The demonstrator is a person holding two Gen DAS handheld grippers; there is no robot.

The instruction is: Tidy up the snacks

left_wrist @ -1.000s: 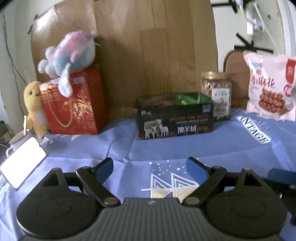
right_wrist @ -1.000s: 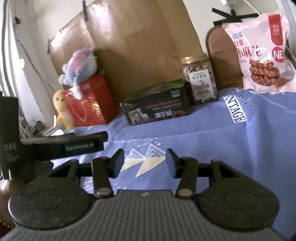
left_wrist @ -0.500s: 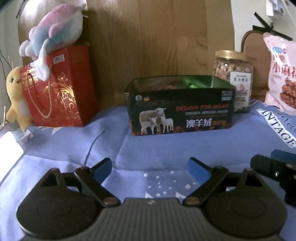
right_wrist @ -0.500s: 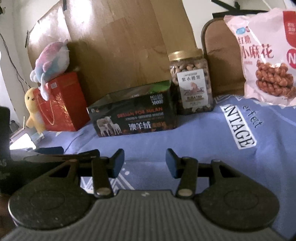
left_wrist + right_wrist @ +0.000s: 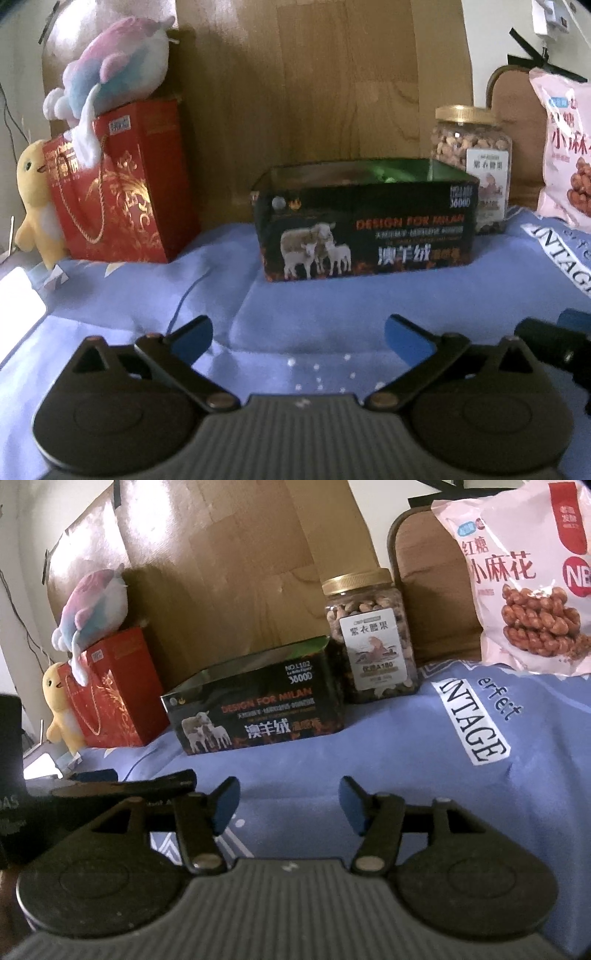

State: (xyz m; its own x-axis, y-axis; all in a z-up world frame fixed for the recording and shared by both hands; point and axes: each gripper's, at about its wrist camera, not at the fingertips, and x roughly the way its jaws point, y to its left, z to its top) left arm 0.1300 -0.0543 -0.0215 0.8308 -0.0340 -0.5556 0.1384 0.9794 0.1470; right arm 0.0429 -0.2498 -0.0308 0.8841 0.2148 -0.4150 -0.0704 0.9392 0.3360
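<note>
A black open-topped box (image 5: 365,221) (image 5: 255,709) printed with sheep stands at the back of the blue cloth. Right of it is a clear jar of nuts (image 5: 472,162) (image 5: 369,635) with a gold lid. A pink bag of twisted snacks (image 5: 565,147) (image 5: 524,572) leans at the far right. My left gripper (image 5: 297,338) hovers in front of the box, its jaws opening with nothing between them. My right gripper (image 5: 290,805) hovers nearer the jar, jaws also opening and empty.
A red gift bag (image 5: 114,188) with a pastel plush toy (image 5: 110,70) on top and a yellow plush chick (image 5: 35,199) stand at the left. A wooden board (image 5: 314,81) backs the scene. A white phone (image 5: 18,314) lies at the left edge of the blue cloth (image 5: 406,746).
Both grippers moved forward toward the box and jar, which now look larger. Both sets of jaws have spread wider.
</note>
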